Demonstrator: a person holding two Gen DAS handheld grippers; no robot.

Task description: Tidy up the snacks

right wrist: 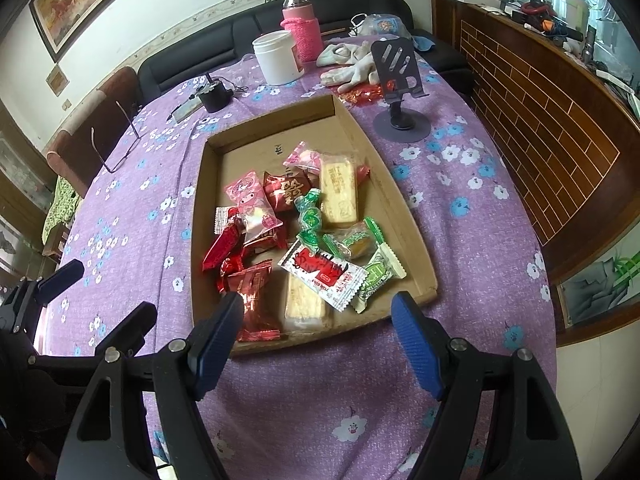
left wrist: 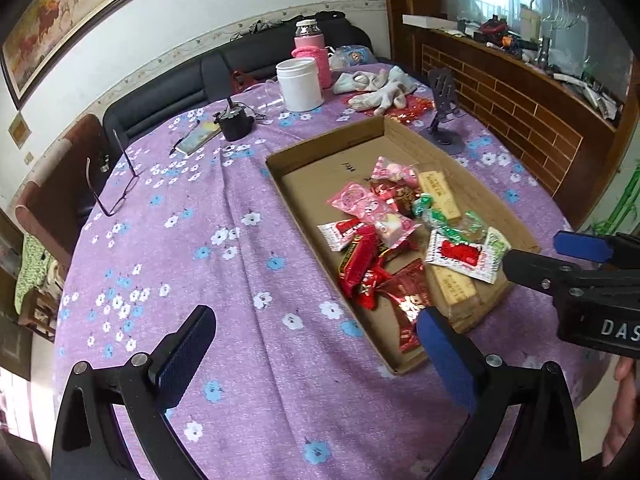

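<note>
A shallow cardboard tray [left wrist: 280,168] [right wrist: 204,184] lies on the purple flowered tablecloth and holds several wrapped snacks: red packets [left wrist: 358,266] [right wrist: 256,300], pink packets [left wrist: 360,202] [right wrist: 250,200], green candies [right wrist: 310,220], yellow biscuit bars [right wrist: 340,190] and a red-and-white sachet [left wrist: 460,254] [right wrist: 320,272]. My left gripper [left wrist: 316,344] is open and empty above the cloth at the tray's near left corner. My right gripper [right wrist: 318,334] is open and empty just in front of the tray's near edge; it also shows in the left wrist view [left wrist: 544,252].
Behind the tray stand a white jar [left wrist: 300,84] [right wrist: 278,56], a pink flask [left wrist: 312,48], gloves [left wrist: 380,88], a phone stand [left wrist: 444,108] [right wrist: 400,84], a small black device [left wrist: 234,120] and a phone. Glasses [left wrist: 114,184] lie at the left. A sofa is behind.
</note>
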